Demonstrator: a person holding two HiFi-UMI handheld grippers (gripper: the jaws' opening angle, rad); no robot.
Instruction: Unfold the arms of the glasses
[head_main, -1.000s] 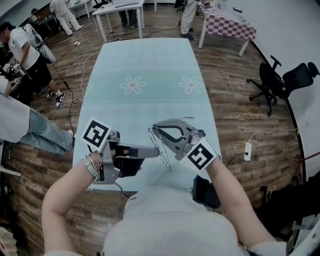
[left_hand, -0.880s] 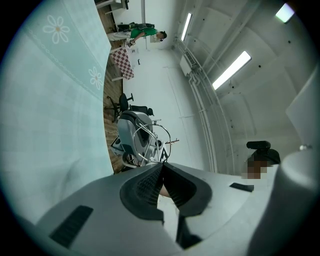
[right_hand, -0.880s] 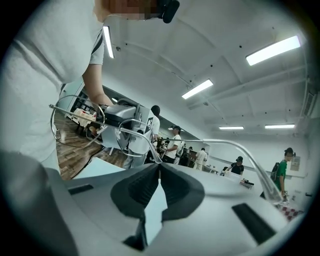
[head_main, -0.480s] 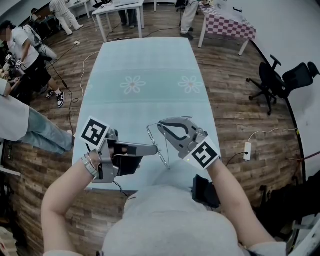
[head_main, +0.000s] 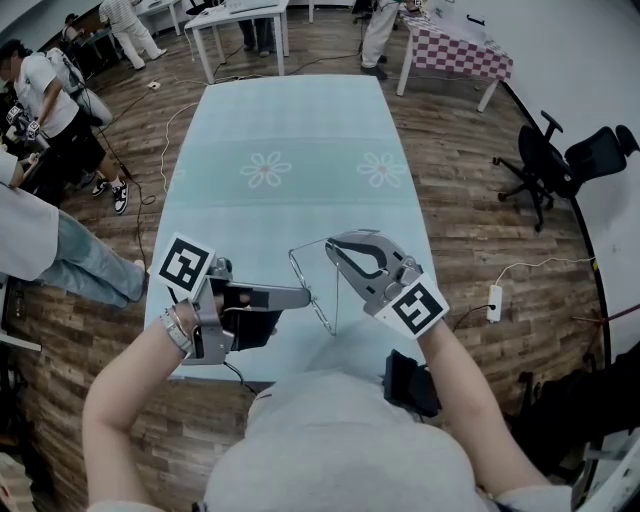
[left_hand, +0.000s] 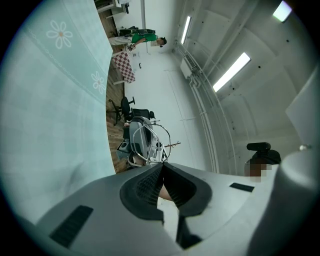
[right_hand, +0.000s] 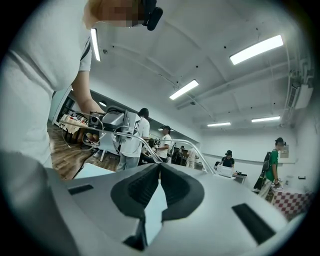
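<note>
Thin wire-framed glasses (head_main: 305, 285) hang above the near end of the pale green table (head_main: 290, 130), between my two grippers. My left gripper (head_main: 308, 296) points right and is shut on the frame by the lenses. My right gripper (head_main: 332, 244) points left and is shut on one arm of the glasses, which stretches from the frame's far corner to its tip. In the left gripper view the shut jaws (left_hand: 162, 165) show the lenses (left_hand: 152, 135) just beyond them. In the right gripper view the arm (right_hand: 145, 145) runs out from the shut jaws (right_hand: 159, 165) to the lenses (right_hand: 102, 131).
The table carries flower prints (head_main: 266, 170) farther out. A black office chair (head_main: 545, 160) stands on the wood floor at the right, with a power strip (head_main: 494, 297) near the table. People (head_main: 50, 100) stand at the left; white tables (head_main: 240, 25) and a checkered one (head_main: 455, 50) are at the back.
My right gripper has moved to the right and slightly away, pulling the glasses' arm farther out from the frame. The left gripper has stayed put.
</note>
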